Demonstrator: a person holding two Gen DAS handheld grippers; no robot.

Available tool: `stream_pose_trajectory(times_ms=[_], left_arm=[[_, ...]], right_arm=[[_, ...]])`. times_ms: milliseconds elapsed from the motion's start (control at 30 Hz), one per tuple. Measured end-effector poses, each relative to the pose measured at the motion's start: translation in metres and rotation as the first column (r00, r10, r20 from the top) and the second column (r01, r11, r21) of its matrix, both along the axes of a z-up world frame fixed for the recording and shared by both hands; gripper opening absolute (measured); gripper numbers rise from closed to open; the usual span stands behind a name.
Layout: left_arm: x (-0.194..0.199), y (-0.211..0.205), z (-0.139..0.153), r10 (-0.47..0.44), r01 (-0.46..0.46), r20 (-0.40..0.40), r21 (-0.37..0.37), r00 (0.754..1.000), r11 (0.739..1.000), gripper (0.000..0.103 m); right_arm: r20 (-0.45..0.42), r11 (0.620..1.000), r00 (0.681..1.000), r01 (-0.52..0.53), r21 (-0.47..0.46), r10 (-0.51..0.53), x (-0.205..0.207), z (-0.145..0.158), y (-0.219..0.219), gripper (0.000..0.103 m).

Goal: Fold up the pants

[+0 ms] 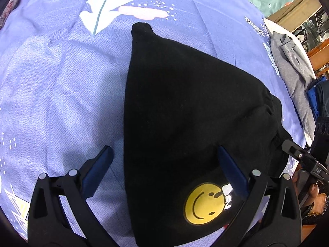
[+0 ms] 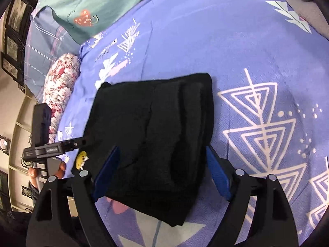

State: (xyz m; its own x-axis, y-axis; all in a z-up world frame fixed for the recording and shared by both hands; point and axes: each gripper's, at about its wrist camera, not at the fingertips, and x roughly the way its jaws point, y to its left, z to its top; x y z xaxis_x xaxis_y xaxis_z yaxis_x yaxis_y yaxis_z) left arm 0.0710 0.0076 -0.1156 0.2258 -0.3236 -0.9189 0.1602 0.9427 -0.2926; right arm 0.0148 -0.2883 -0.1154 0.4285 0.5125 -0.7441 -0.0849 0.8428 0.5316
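Okay, black pants (image 1: 185, 111) lie folded into a compact bundle on the purple printed bedsheet (image 1: 51, 82), yellow smiley patch (image 1: 203, 203) showing at the near corner. Left gripper (image 1: 164, 173) hangs above that near end, jaws wide apart, nothing held; its right blue pad (image 1: 232, 170) is over the fabric, the left one over bare sheet. Right gripper (image 2: 162, 170) is wide open too, straddling the bundle's waistband end, pads not pressing. Grey garment (image 1: 292, 65) lies at the bed's right edge. Teal pillow (image 2: 92, 6) and floral pillow (image 2: 61, 78) sit at the far side.
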Motion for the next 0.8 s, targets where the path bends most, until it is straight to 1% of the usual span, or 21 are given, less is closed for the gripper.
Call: stream_pose_trajectory(times_ms=[233,300,333,367,400,433,467,500,600,733,800], left_arm=[[0.0,0.001,0.0,-0.016,0.016,0.0,-0.001,1.0,1.0,0.101],[0.002,0.001,0.0,-0.025,0.025,-0.009,-0.009,1.0,1.0,0.101],[0.003,0.002,0.0,-0.03,0.03,-0.019,-0.023,0.999,0.999,0.101],[0.004,0.002,0.001,-0.037,0.035,-0.032,-0.043,0.999,0.998,0.101],[0.006,0.004,0.001,-0.044,0.041,-0.048,-0.07,0.998,0.997,0.101],[0.007,0.007,0.001,-0.049,0.042,-0.065,-0.104,0.997,0.994,0.101],[0.01,0.011,0.002,-0.05,0.038,-0.08,-0.144,0.996,0.989,0.101],[0.012,0.014,0.003,-0.051,0.037,-0.087,-0.164,0.995,0.986,0.101],[0.018,0.021,0.003,-0.067,0.043,-0.112,-0.201,0.991,0.979,0.101],[0.028,0.028,-0.004,-0.11,0.054,-0.177,-0.291,0.978,0.955,0.101],[0.033,0.031,-0.01,-0.125,0.062,-0.195,-0.302,0.973,0.951,0.101]], right_arm=[[-0.018,0.999,1.0,0.012,0.049,-0.011,0.01,-0.01,0.0,0.089],[-0.008,1.0,1.0,-0.004,0.018,0.005,0.012,-0.009,0.008,0.089],[-0.001,1.0,1.0,-0.016,0.002,0.016,0.013,-0.009,0.015,0.087],[0.003,1.0,1.0,-0.02,-0.002,0.02,0.013,-0.009,0.018,0.081],[0.008,0.999,0.999,-0.032,-0.031,0.032,0.013,-0.009,0.025,0.069],[0.014,0.998,0.999,-0.034,-0.06,0.035,0.012,-0.009,0.027,0.063],[0.017,0.998,0.999,-0.033,-0.061,0.035,0.011,-0.009,0.026,0.061],[0.017,0.998,0.999,-0.028,-0.049,0.029,0.01,-0.009,0.023,0.056],[-0.002,1.0,1.0,-0.017,0.018,0.017,0.009,-0.014,0.008,0.055],[-0.008,0.999,0.999,-0.038,0.027,0.038,0.004,-0.012,0.003,0.059],[-0.017,0.997,0.999,-0.037,0.073,0.038,0.004,-0.014,-0.003,0.061]])
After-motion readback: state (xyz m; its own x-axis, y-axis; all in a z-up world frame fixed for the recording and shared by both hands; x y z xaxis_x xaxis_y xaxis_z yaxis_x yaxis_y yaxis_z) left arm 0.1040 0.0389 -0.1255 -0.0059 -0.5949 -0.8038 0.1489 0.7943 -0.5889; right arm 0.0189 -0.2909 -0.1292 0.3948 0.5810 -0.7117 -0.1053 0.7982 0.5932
